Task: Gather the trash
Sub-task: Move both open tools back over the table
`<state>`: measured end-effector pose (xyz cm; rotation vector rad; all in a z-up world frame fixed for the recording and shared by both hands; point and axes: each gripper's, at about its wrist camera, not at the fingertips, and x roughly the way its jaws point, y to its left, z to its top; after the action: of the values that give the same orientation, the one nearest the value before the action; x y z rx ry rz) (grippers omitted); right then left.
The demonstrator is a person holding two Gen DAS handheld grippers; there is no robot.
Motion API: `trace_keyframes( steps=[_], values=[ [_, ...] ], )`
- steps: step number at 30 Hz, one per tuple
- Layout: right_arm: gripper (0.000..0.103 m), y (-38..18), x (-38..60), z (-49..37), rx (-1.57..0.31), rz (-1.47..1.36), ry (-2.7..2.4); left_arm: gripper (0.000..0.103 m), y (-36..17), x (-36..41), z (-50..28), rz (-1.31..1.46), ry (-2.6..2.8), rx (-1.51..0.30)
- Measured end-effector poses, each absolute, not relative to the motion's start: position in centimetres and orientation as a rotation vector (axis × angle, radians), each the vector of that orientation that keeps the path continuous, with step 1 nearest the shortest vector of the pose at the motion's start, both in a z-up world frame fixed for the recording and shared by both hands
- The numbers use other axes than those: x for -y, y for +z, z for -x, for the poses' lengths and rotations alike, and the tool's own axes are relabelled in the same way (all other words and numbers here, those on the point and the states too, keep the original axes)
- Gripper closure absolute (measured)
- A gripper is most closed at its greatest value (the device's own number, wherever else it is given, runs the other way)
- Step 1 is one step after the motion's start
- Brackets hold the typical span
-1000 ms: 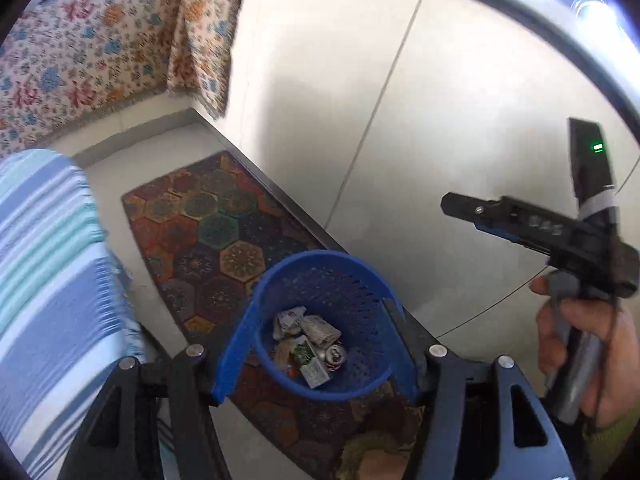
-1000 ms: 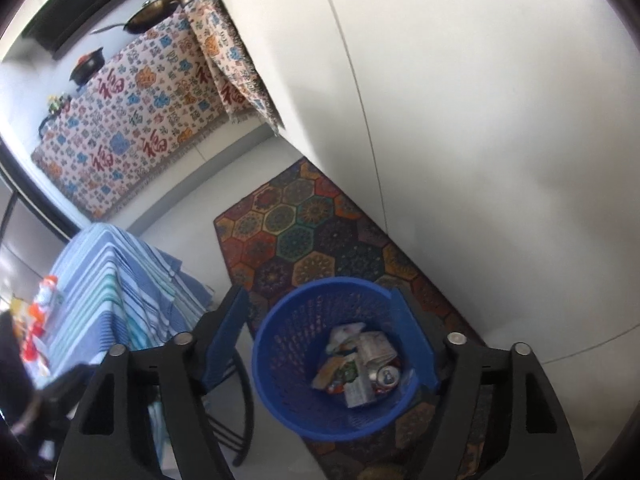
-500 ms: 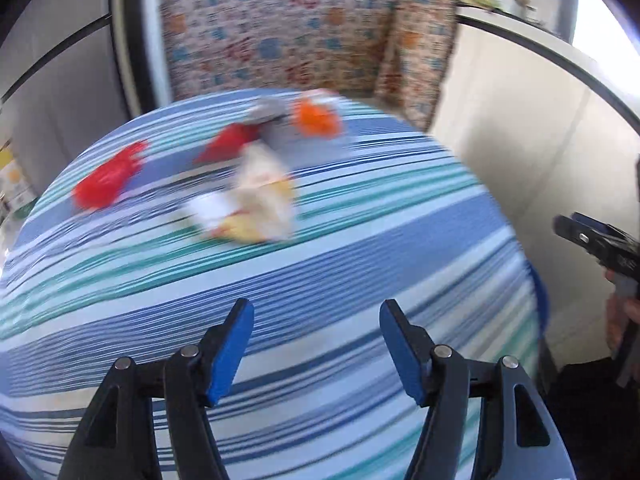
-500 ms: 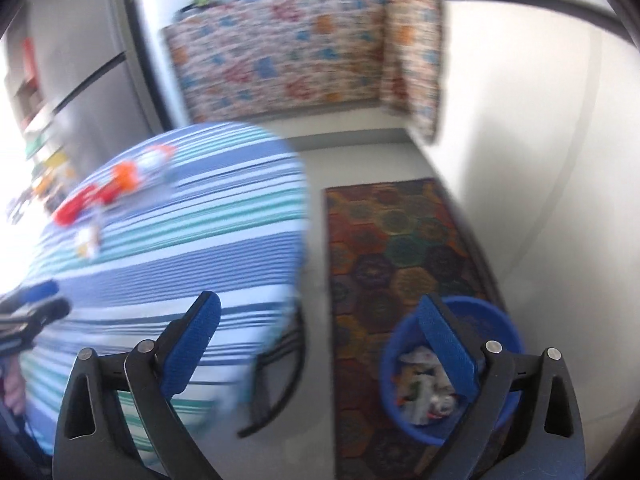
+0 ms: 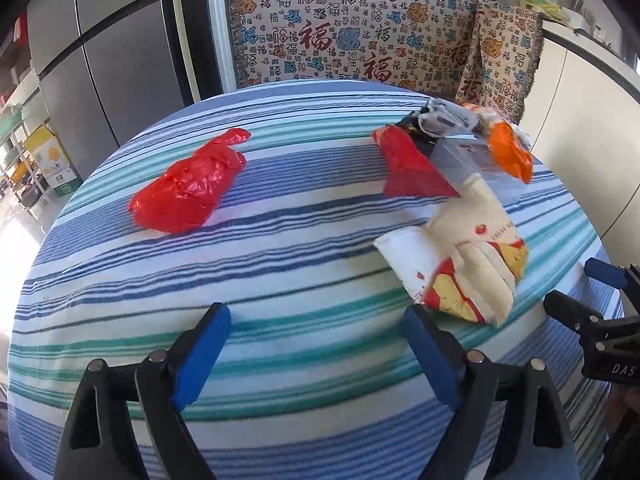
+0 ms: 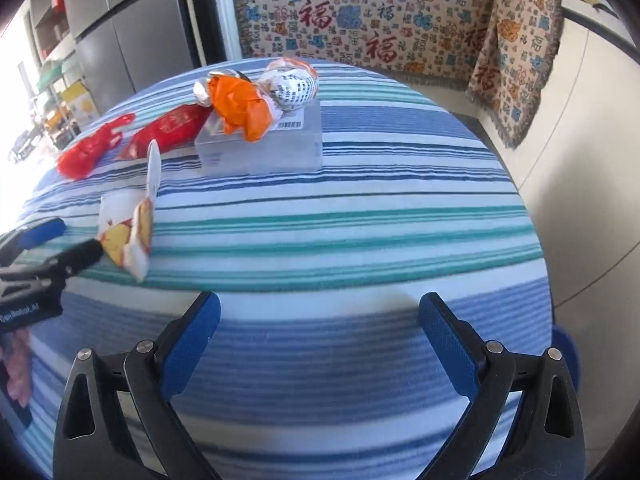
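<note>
Trash lies on a round table with a blue and green striped cloth (image 5: 280, 280). A crumpled red plastic bag (image 5: 192, 184) lies at the left. A red packet (image 5: 412, 168), a clear plastic box (image 6: 260, 140), an orange wrapper (image 6: 244, 108) and a printed paper ball (image 6: 294, 86) sit at the far right. A white and yellow paper bag (image 5: 468, 264) lies nearer. My left gripper (image 5: 316, 344) is open and empty above the cloth, just left of the paper bag. My right gripper (image 6: 320, 332) is open and empty over the table's near edge.
The blue bin's rim (image 6: 566, 356) shows past the table's right edge. A patterned cloth (image 5: 352, 24) covers a counter behind the table. A grey fridge (image 5: 112, 60) stands at the back left. White cabinets (image 6: 592, 160) line the right side.
Both grippers have swung from above the blue bin on the floor up to the table. The trash on the table is now close in front of the left gripper.
</note>
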<state>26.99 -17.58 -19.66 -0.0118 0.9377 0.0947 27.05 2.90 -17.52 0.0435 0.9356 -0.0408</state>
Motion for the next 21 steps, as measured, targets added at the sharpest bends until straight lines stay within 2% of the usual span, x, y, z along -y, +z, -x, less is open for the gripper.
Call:
trace_keyframes(
  steps=[2, 21],
  values=[
    [0.000, -19.7, 17.6, -27.6, -0.943, 0.007, 0.089, 0.000, -17.8, -3.1, -28.0, -0.047, -0.034, -0.949],
    [0.000, -19.9, 17.7, -28.0, -0.944, 0.003, 0.086, 0.000, -17.7, -3.0, -29.1, -0.038, -0.016, -0.944]
  ],
)
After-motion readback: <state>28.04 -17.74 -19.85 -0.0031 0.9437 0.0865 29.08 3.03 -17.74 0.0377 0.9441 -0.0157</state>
